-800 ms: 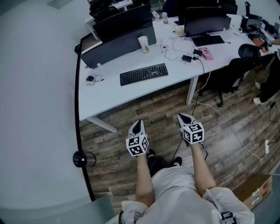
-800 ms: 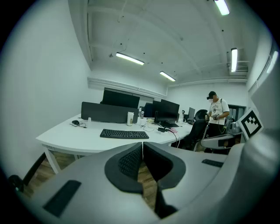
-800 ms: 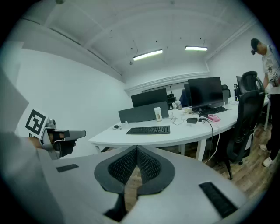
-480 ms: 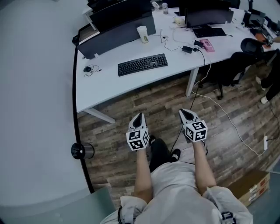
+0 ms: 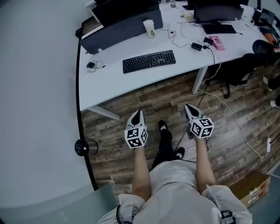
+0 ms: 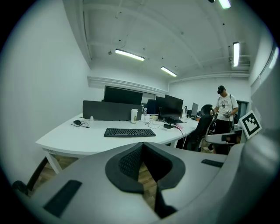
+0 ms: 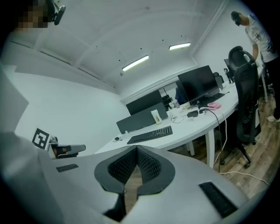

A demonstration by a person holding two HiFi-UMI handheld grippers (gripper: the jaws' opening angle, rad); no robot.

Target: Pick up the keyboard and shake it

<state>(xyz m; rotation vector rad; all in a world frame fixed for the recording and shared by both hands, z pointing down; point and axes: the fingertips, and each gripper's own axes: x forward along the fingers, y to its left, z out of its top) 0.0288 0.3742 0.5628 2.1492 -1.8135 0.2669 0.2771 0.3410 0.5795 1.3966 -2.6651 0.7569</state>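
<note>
Bare desk [image 5: 109, 83] around keyboard [image 5: 149, 61], cup [image 5: 149, 28] behind

No readable text, labels or numbers anywhere.

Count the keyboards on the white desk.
2. The black keyboard lies near the front edge of the white desk. A second keyboard, less clear, sits before the monitor at far right. More may be hidden farther back.

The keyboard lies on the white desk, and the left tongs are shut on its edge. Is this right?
Not quite. The keyboard does lie on the white desk, but the left tongs are shut on nothing, over the wooden floor short of the desk; the head view shows it.
</note>
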